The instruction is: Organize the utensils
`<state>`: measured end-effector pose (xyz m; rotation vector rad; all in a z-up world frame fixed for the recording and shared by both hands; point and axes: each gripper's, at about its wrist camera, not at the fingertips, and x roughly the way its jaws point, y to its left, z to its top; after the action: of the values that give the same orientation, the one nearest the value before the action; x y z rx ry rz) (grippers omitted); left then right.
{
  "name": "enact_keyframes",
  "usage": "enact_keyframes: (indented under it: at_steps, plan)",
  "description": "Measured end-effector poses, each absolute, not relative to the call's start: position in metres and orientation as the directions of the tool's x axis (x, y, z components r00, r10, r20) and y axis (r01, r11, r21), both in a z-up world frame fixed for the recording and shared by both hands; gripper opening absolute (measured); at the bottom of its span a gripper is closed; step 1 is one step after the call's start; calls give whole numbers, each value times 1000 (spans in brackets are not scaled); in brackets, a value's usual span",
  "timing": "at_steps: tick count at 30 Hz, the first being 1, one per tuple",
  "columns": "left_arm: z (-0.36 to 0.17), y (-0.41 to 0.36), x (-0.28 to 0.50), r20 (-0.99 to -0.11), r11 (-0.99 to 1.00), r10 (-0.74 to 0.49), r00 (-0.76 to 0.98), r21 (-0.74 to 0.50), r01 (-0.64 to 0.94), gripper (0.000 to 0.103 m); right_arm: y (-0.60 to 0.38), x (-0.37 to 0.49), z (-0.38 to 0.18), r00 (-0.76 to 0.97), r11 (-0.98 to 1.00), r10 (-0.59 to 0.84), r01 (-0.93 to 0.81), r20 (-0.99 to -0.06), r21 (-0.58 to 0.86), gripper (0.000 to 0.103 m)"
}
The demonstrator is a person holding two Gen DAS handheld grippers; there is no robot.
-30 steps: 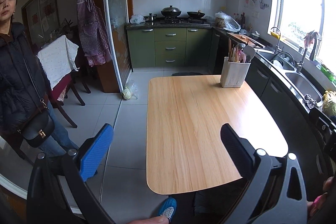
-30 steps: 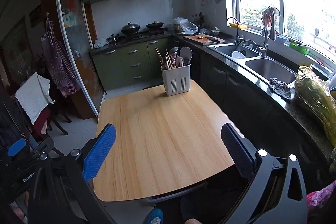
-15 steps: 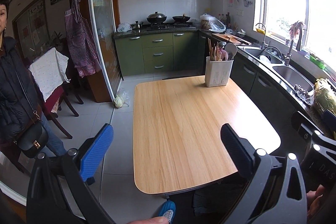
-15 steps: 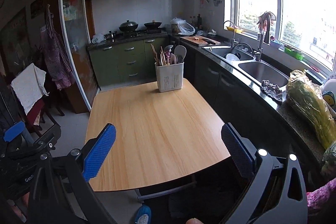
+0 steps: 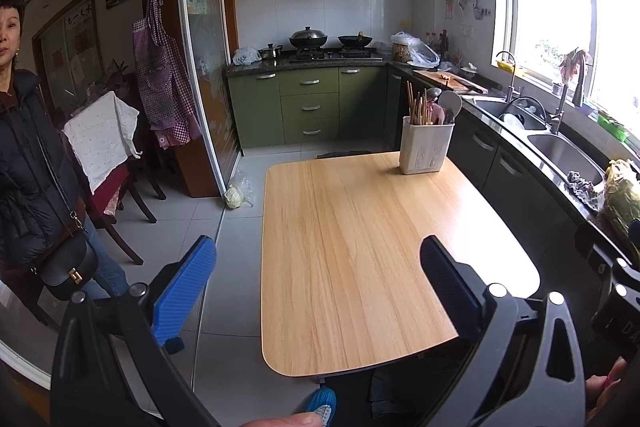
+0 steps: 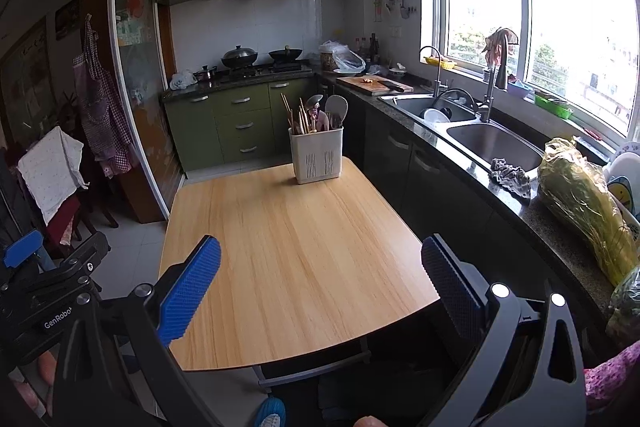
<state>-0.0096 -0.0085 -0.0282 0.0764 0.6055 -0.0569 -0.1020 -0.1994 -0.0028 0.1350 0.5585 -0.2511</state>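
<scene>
Kitchen with wooden bench (image 6: 288, 259) carrying a white utensil holder (image 6: 317, 155) at its far edge. Left hand-held gripper (image 5: 316, 279) and right hand-held gripper (image 6: 320, 279): spread wide, grasping nothing.

Both wrist views look from the table's (image 5: 360, 247) near edge toward 12 o'clock, sharing the utensil holder (image 6: 316, 155) far ahead.

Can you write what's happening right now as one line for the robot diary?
phase: approach | left gripper: open, empty | right gripper: open, empty | utensil holder: upright, table's far end, full | contact: none
</scene>
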Motion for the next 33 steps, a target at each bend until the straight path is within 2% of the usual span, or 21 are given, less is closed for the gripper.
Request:
enact_keyframes:
  at_steps: [33]
  plan:
    - [-24,-11,-13,-571,996,-30,821,52,73,97,-201,-108,-10,807,961,-192,269,-558,58,99]
